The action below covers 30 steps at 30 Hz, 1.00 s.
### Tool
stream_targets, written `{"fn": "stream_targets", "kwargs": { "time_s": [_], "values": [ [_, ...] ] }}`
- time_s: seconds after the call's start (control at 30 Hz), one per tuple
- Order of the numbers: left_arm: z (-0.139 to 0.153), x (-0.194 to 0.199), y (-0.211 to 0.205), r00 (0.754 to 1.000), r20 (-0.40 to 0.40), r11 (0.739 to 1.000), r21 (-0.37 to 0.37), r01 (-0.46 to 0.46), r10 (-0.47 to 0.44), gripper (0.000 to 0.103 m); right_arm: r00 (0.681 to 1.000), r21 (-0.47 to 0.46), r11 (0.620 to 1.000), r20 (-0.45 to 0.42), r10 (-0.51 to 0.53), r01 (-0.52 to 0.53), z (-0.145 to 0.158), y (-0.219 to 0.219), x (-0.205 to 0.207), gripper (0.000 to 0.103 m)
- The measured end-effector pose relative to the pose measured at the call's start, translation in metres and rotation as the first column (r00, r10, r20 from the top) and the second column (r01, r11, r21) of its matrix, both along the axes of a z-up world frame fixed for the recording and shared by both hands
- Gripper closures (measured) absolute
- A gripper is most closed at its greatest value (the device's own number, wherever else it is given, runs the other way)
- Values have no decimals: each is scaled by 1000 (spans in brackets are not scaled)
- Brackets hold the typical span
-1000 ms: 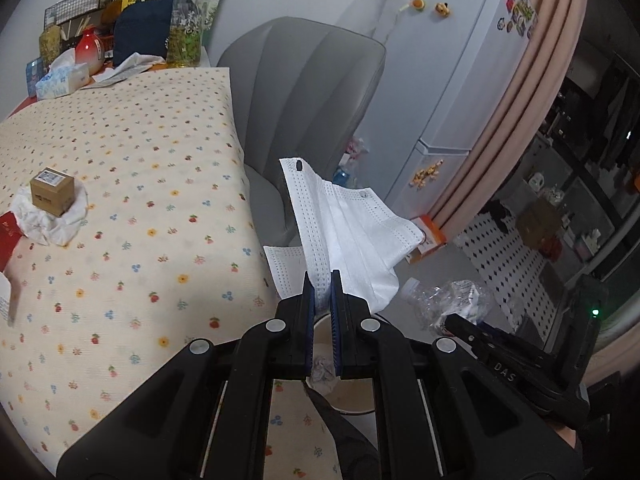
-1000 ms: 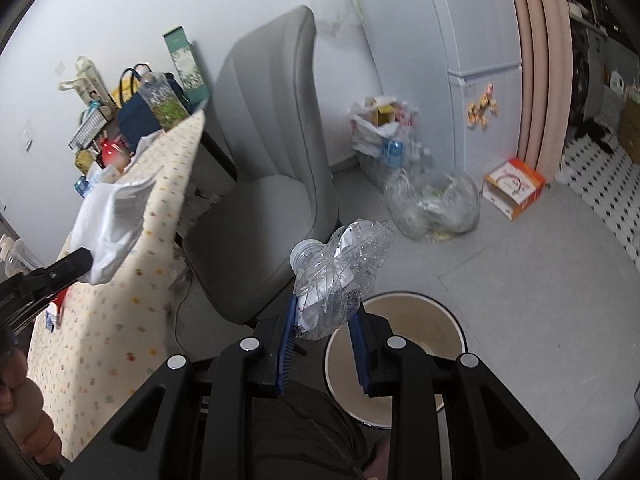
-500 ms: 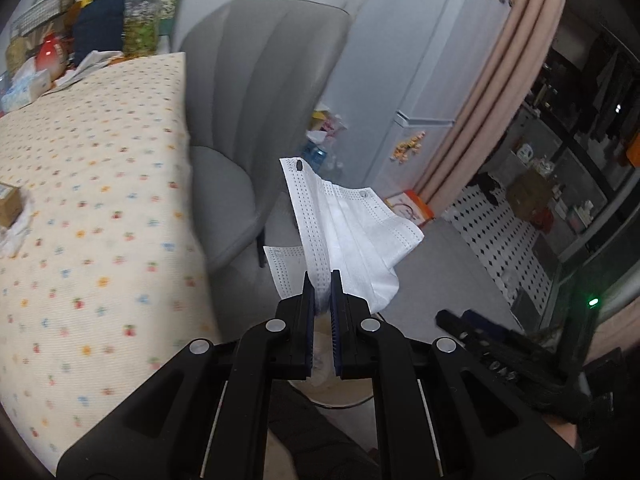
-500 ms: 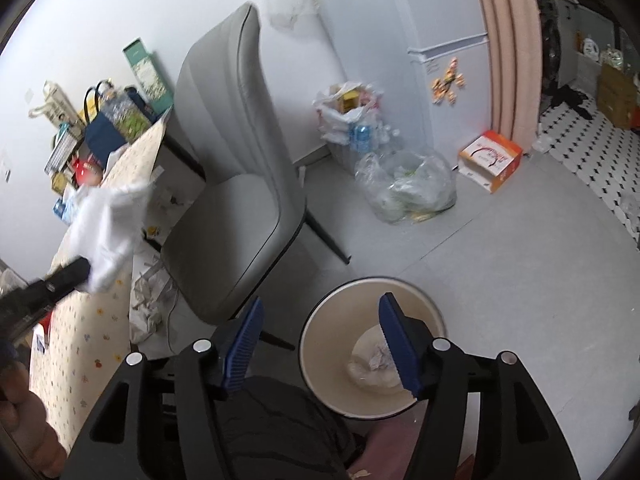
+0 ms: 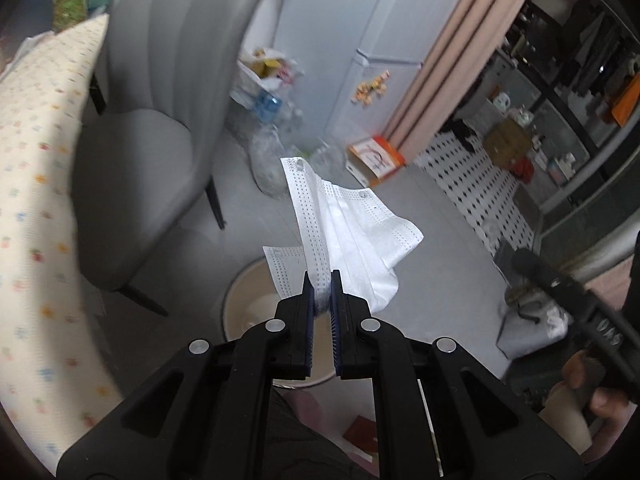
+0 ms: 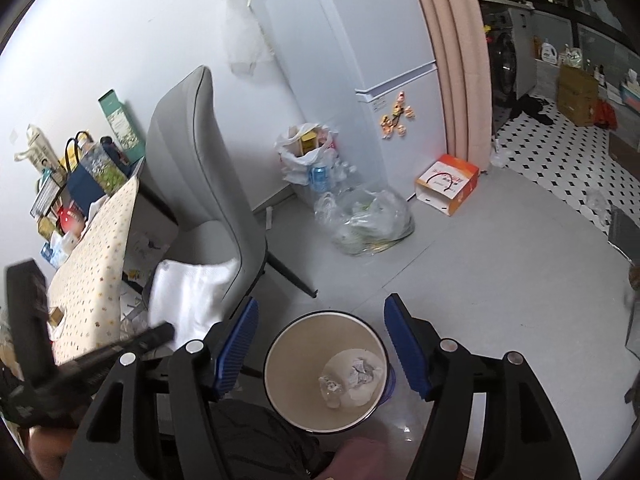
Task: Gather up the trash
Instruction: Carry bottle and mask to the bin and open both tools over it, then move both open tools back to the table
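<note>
My left gripper (image 5: 321, 276) is shut on a white face mask (image 5: 344, 232) and holds it in the air above the near rim of a round beige trash bin (image 5: 240, 304). In the right wrist view the mask (image 6: 188, 296) hangs to the left of the bin (image 6: 280, 344). My right gripper (image 6: 320, 320) is open and empty, directly above the bin. A crushed clear plastic bottle (image 6: 332, 388) and crumpled white paper (image 6: 360, 368) lie at the bin's bottom.
A grey chair (image 6: 208, 184) stands left of the bin, beside a table with a dotted cloth (image 6: 96, 256). Full plastic bags (image 6: 364, 220), an orange box (image 6: 448, 188) and a white fridge (image 6: 384, 60) stand behind on the grey floor.
My right gripper opened and the crushed plastic bottle dropped into the bin. My left gripper swung with the mask from over the table to above the bin.
</note>
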<state>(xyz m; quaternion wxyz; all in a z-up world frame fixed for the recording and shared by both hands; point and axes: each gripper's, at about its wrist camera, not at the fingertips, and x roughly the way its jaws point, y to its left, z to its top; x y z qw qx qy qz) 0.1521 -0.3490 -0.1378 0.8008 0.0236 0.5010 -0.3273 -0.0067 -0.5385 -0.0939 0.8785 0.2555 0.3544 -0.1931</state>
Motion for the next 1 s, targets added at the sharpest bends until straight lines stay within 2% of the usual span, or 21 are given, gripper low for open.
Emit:
{"fn": "stream_targets", "kwargs": {
  "time_s": [0.07,0.1,0.13,0.17,0.37,0.47,0.5,0.57,0.63,0.73,0.87,1.0],
  "values": [
    [-9,0,-8,999,-42,1000,-2,18,-18,88,1000,-4,1000,8,-6,6,3,-3,-2,38],
    [-13,1,-11,998,-63,999,-6,31,-31,74,1000,-6,1000,13,-7,7,5,-4,-3,38],
    [-15,2,-13,996,-77,999,-21,38,-40,65,1000,-8,1000,17,-9,9,6,-4,-4,38],
    [-16,2,-12,996,-78,999,-34,35,-38,50,1000,-8,1000,19,-9,9,6,-4,-5,38],
    [-3,4,1,998,-65,996,-93,4,-10,24,1000,4,1000,16,10,-10,3,4,1,38],
    [12,4,15,999,-15,996,-84,-39,38,19,1000,1,1000,18,25,-25,5,10,4,38],
    [17,4,19,999,0,995,-82,-54,55,15,999,-1,1000,19,30,-30,6,12,4,37],
    [34,2,32,995,44,993,-92,-81,85,9,999,-9,999,21,35,-35,9,17,7,32],
    [47,1,43,991,78,991,-92,-97,104,8,999,-13,999,24,45,-44,12,22,8,31],
    [65,0,63,983,105,984,-110,-137,149,6,997,-23,998,35,66,-65,19,34,13,22],
    [89,-5,93,955,179,968,-132,-215,236,6,990,-35,994,93,104,-101,34,53,16,10],
    [111,-13,127,917,255,946,-184,-266,307,6,978,-77,987,143,149,-139,52,79,21,8]
  ]
}}
